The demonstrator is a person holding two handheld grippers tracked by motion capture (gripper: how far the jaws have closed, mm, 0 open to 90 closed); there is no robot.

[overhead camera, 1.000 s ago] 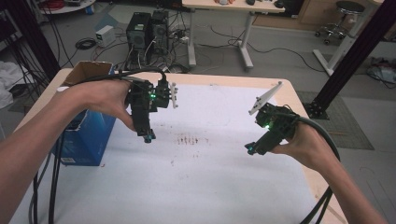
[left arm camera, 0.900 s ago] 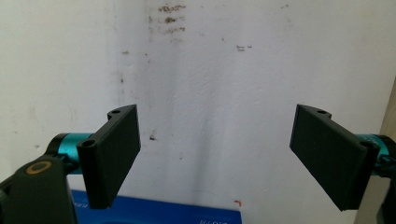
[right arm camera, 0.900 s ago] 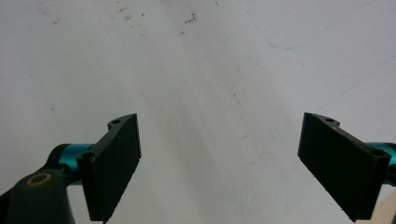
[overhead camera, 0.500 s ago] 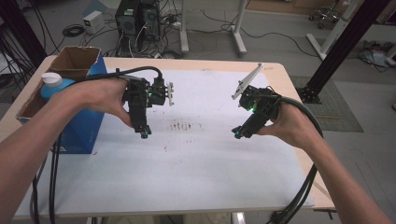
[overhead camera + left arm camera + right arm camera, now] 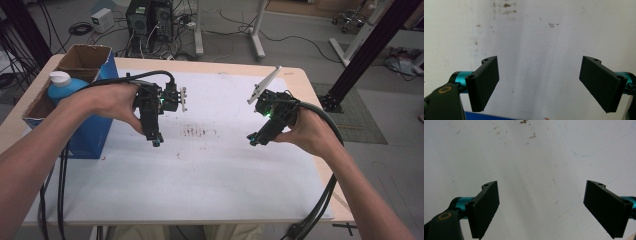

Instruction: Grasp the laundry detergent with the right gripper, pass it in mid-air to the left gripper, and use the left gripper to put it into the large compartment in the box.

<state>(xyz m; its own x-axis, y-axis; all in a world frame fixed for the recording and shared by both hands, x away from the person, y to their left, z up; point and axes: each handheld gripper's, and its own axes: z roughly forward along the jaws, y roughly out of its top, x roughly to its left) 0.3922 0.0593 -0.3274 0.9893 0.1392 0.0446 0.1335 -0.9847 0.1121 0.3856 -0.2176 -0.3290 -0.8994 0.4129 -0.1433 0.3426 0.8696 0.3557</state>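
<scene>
In the high view the left hand-held gripper [image 5: 157, 142] sits left of centre in the frame, held by the person's left hand [image 5: 107, 102], its tip pointing down at the white sheet [image 5: 200, 175] that covers the desk [image 5: 305, 80]. The right hand-held gripper [image 5: 252, 139] sits right of centre, held by the right hand [image 5: 310, 132] and tilted down toward the middle of the frame. In each gripper view the two black jaws stand wide apart with nothing between them, only the white sheet below.

A patch of small brown specks [image 5: 198, 132] marks the sheet between the two grippers. At the upper left of the frame stands a blue cardboard box [image 5: 92, 125], open on top, with what looks like a blue bottle with a white cap [image 5: 60, 80] inside it. Cables [image 5: 320, 210] trail off the bottom edge.
</scene>
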